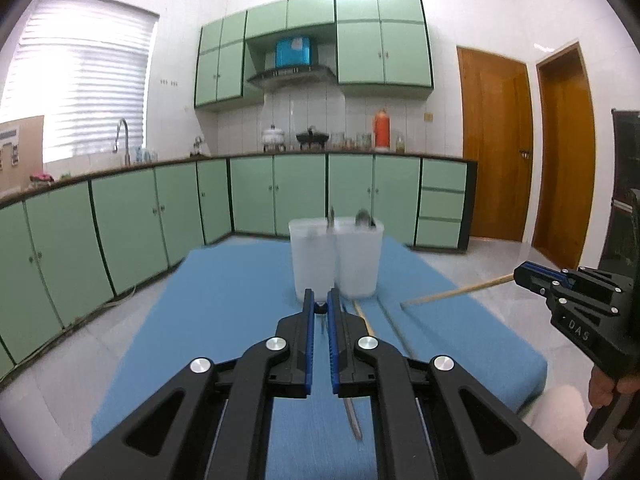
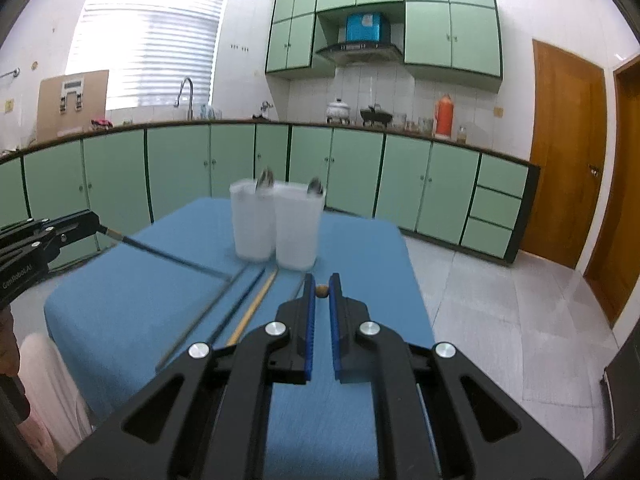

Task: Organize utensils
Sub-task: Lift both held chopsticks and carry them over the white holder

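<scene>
Two translucent white cups (image 1: 335,256) (image 2: 276,222) stand side by side on the blue table (image 1: 224,320) (image 2: 132,300), each with a spoon in it. My left gripper (image 1: 320,307) is shut on the end of a dark chopstick (image 2: 160,254), seen end-on in its own view; its other end slants down to the table. My right gripper (image 2: 321,291) is shut on the end of a wooden chopstick (image 1: 456,291), which slants down to the table near the cups. More chopsticks (image 2: 248,312) and a metal utensil (image 1: 352,416) lie on the table.
Green kitchen cabinets (image 1: 280,196) and a counter run behind the table. Two wooden doors (image 1: 496,144) stand at the right. A tiled floor (image 2: 500,312) surrounds the table. A person's hand holds the right gripper (image 1: 560,288) at the right edge of the left wrist view.
</scene>
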`<action>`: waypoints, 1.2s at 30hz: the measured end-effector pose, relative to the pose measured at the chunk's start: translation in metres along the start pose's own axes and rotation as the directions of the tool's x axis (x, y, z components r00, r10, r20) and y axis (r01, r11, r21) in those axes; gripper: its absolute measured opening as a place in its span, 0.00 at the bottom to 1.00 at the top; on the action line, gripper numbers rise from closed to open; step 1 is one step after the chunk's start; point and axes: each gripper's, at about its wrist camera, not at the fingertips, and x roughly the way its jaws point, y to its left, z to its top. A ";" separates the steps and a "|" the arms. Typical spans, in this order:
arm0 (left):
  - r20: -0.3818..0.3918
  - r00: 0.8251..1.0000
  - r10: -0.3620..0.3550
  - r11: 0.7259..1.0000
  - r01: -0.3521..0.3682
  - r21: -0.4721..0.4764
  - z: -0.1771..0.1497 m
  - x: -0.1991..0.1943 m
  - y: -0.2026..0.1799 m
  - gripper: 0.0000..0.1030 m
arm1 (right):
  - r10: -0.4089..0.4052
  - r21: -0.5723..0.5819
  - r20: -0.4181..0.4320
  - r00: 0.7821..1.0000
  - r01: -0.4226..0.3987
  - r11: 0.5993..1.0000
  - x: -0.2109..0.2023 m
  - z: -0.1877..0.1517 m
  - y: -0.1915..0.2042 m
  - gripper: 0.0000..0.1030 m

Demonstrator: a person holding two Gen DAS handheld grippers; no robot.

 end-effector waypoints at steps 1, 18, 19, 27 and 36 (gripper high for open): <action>0.013 1.000 0.000 1.000 0.000 0.000 0.006 0.000 0.002 0.06 | 0.002 0.000 0.006 1.000 -0.002 1.000 0.000 0.007 -0.002 0.06; 0.064 0.997 -0.049 0.998 0.051 -0.025 0.078 0.028 0.025 0.06 | 0.138 -0.025 0.009 0.990 -0.138 0.990 0.024 0.093 -0.015 0.06; 0.064 0.997 -0.050 0.998 0.052 -0.022 0.080 0.029 0.025 0.06 | 0.142 -0.025 0.010 0.990 -0.141 0.990 0.026 0.098 -0.015 0.06; 0.114 0.992 -0.059 0.998 0.063 -0.030 0.108 0.032 0.032 0.06 | 0.161 -0.041 0.052 0.986 -0.159 0.986 0.029 0.134 -0.017 0.06; 0.234 0.971 -0.054 0.998 0.060 -0.017 0.163 0.033 0.033 0.06 | 0.189 -0.050 0.147 0.971 -0.183 0.982 0.032 0.199 -0.024 0.06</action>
